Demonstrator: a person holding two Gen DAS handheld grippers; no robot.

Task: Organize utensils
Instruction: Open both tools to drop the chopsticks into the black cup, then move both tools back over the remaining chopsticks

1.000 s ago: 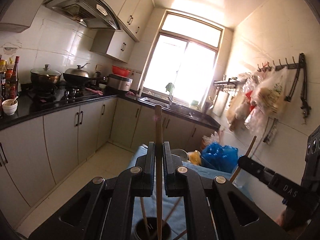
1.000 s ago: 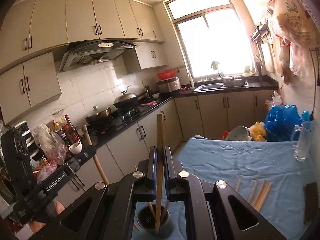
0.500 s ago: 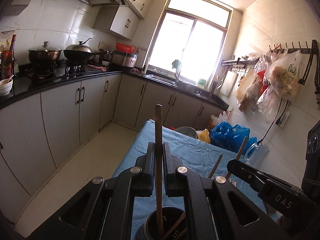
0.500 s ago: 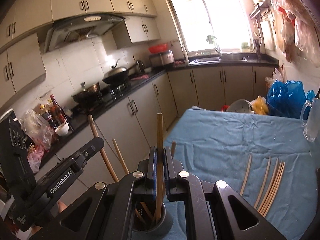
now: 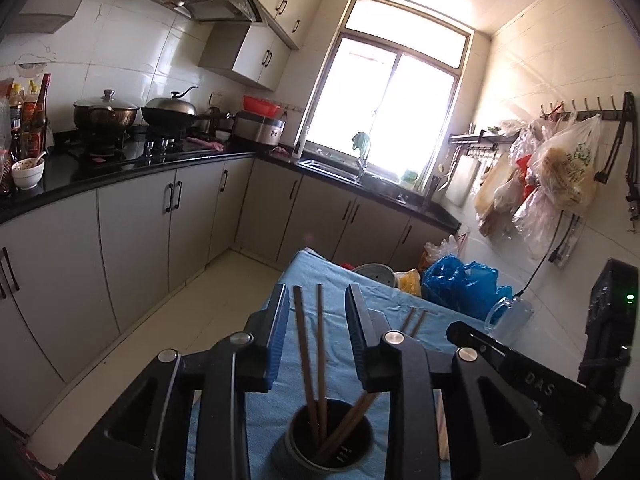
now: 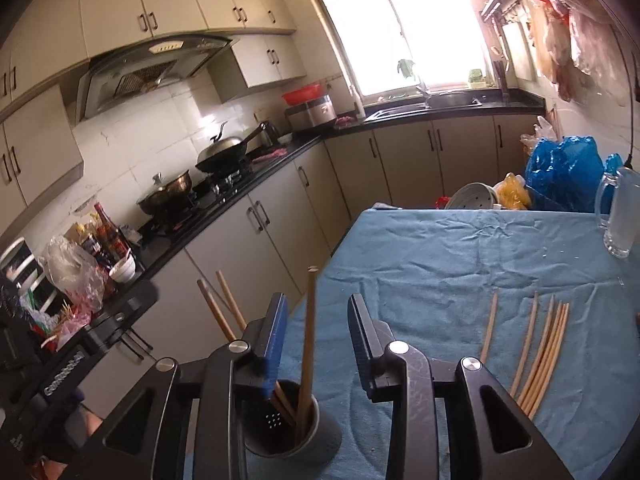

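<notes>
A dark perforated utensil cup (image 5: pixel 326 438) (image 6: pixel 280 426) stands on the blue tablecloth (image 6: pixel 452 264) near its front left edge. Several wooden chopsticks (image 5: pixel 308 356) (image 6: pixel 308 344) stand in it. My left gripper (image 5: pixel 317 300) is open just above the cup, with two chopsticks rising between its fingers untouched. My right gripper (image 6: pixel 316 306) is open over the same cup, with one chopstick standing free between its fingers. Several loose chopsticks (image 6: pixel 540 352) lie flat on the cloth to the right; two show in the left wrist view (image 5: pixel 414 320).
A glass mug (image 6: pixel 622 216) stands at the table's right edge. A blue plastic bag (image 6: pixel 564 172), a yellow bag and a grey strainer (image 6: pixel 474 198) sit at the far end. Kitchen cabinets and a black counter with pots (image 5: pixel 106 114) run along the left.
Both grippers have opened and let go of their chopsticks, which now stand in the cup. Both views have tilted down and drawn closer to the cup.
</notes>
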